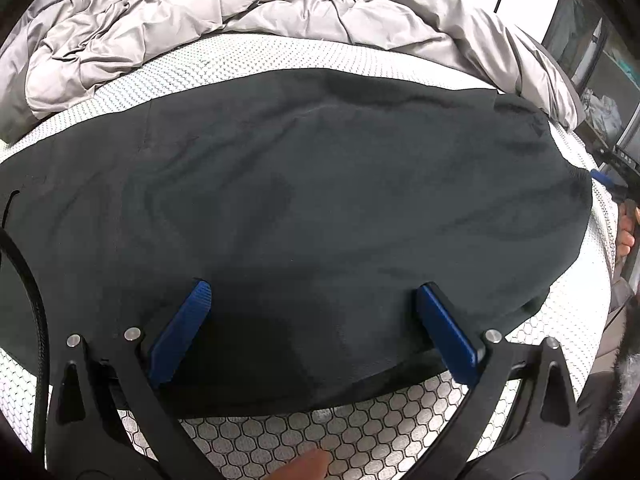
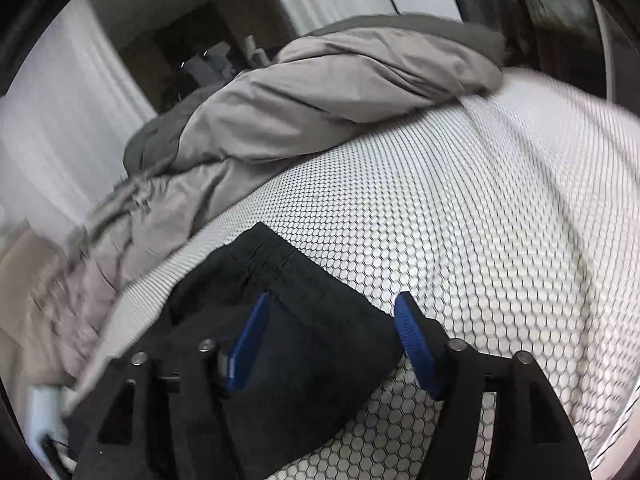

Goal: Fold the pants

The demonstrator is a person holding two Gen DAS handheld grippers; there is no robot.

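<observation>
While the dark charcoal fleece pants [image 1: 304, 200] lie spread flat across the white mattress with its black hexagon-pattern cover [image 1: 360, 440], the surface gives a broad, firm base for folding. The crumpled grey quilted comforter [image 1: 180, 12] sits bunched beyond the pants, apparently pushed aside to leave working room. In the right wrist view, one end of the pants, showing a gathered elastic band, lies at the near left of the mattress.

The left gripper [image 1: 312, 292] hovers over the near edge of the pants with its blue-padded jaws released and spread wide; fabric lies beneath and between them, but the pads do not press on it. The right gripper [image 2: 332, 304] also stands with jaws parted and ungripped: the left pad rests over the banded end, the right pad over bare mattress, so the fabric edge runs between them, probably ready for a fresh pinch
</observation>
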